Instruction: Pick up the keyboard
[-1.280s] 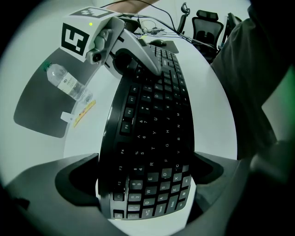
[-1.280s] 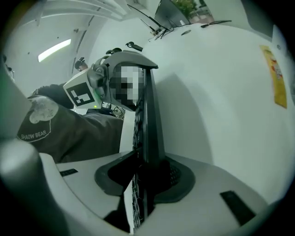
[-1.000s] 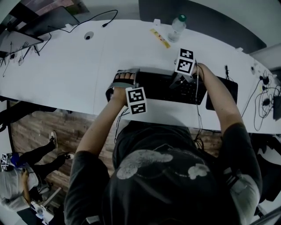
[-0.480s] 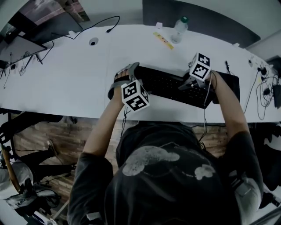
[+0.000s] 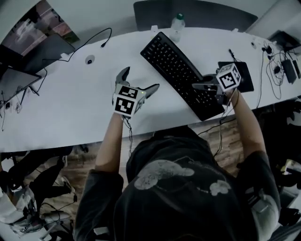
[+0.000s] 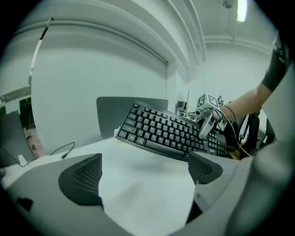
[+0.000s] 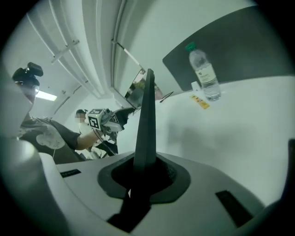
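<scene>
The black keyboard [image 5: 181,73] hangs tilted above the white table [image 5: 70,103], its far end pointing toward the bottle. My right gripper [image 5: 207,87] is shut on its near right end. In the right gripper view the keyboard [image 7: 147,120] stands edge-on, pinched between the jaws of the right gripper [image 7: 145,177]. My left gripper [image 5: 138,80] is open, left of the keyboard and apart from it. The left gripper view shows the keyboard [image 6: 170,133] in the air beyond the empty left gripper [image 6: 143,173], with the right gripper [image 6: 206,122] clamped on its far end.
A water bottle [image 5: 177,24] stands at the table's far edge before a dark chair back [image 5: 188,14]. A black mouse pad [image 5: 240,75] lies right of the keyboard. Cables [image 5: 277,70] crowd the far right. A laptop [image 5: 28,52] sits at the far left.
The keyboard has risen off the table and swung diagonal, held by the right gripper alone. The left gripper has come away from the keyboard's left end and rolled, jaws open.
</scene>
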### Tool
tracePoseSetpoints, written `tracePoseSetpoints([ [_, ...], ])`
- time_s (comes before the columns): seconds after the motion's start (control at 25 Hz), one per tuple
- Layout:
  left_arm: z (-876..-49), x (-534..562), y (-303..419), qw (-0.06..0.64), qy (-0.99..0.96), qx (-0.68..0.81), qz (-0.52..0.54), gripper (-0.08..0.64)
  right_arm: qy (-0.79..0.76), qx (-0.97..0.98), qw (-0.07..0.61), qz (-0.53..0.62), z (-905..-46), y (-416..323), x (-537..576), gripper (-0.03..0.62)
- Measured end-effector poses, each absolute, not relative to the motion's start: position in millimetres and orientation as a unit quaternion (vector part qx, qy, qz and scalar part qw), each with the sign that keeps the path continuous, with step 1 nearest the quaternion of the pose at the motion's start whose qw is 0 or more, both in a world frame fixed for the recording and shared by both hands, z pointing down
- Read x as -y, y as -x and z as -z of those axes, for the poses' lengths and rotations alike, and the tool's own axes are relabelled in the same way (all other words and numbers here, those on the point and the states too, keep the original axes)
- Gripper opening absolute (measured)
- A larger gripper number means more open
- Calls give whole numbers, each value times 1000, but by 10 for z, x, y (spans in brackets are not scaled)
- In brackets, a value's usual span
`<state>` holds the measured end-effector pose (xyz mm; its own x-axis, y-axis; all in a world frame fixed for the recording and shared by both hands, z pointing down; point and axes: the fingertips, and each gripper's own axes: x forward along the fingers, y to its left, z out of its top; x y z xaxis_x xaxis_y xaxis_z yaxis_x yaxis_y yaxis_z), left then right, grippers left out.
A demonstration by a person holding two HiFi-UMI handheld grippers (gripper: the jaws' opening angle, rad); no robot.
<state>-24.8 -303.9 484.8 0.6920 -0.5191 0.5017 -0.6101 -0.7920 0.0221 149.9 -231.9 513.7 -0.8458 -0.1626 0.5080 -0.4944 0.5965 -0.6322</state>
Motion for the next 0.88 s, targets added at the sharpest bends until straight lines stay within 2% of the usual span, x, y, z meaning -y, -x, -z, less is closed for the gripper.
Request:
tracePoseSetpoints([
  [0.08,-4937,3017,207,124,-920,291,-232,576,-225,867,167,-412,-5106,-1518,2245,52],
  [0.16,-5016,2975,177,144,-921,280,-228,534,-257,858,127,-425,-5121,-1573,2138,52],
  [0.24,-5080,2930,155,156,-921,278,-224,424,-278,852,83,-435,-5124,-1628,2031,52],
  [0.32,-5146,2898,117,160,-920,283,-222,267,-299,845,44,-442,-5137,-1695,1942,52],
  [0.4,-5223,2854,55,164,-918,284,-223,173,-323,828,9,-459,-5188,-1765,1862,52],
  [0.48,-5277,2788,-11,172,-916,286,-221,117,-340,819,-19,-462,-5213,-1809,1804,52],
  [0.56,-5291,2704,-69,182,-915,289,-215,96,-350,821,-40,-449,-5194,-1837,1754,53],
  [0.88,-5216,2255,-174,194,-912,299,-204,87,-397,802,-133,-427,-5013,-1913,1447,54],
])
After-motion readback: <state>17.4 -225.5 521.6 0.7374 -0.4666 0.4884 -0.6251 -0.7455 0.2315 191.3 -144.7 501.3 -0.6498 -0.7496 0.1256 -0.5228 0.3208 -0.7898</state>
